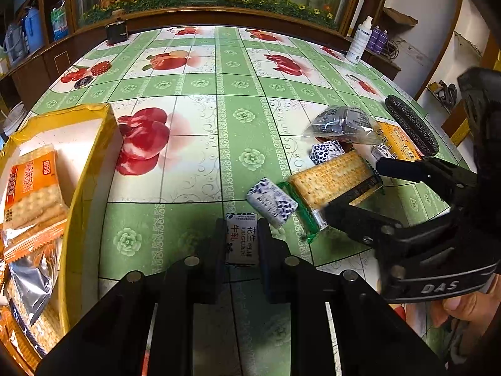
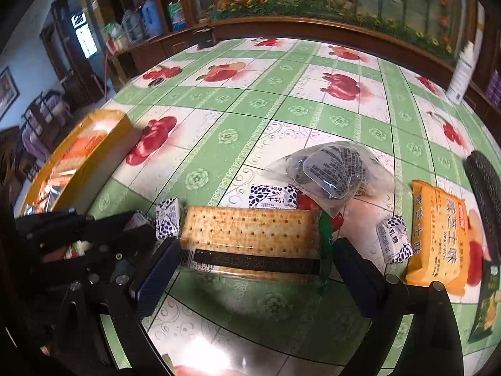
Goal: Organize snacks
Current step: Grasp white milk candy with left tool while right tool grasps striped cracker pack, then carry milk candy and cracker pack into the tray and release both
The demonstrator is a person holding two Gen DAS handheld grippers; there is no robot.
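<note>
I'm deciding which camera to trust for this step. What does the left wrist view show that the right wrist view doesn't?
Left wrist only: the left gripper shut on a small white candy, and the orange cracker packs lying inside the yellow box.

Right wrist only: the right gripper open, its fingers either side of the clear cracker pack, and a green snack bag.

Both: the cracker pack, blue-and-white candies, the orange packet and the green tablecloth.

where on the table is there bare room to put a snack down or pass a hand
Free: the wide stretch of green fruit-print tablecloth between the yellow cardboard box and the snack pile, back to the white spray bottle. Crowded: around the clear-wrapped cracker pack, with small blue-and-white candies and the orange biscuit packet.
</note>
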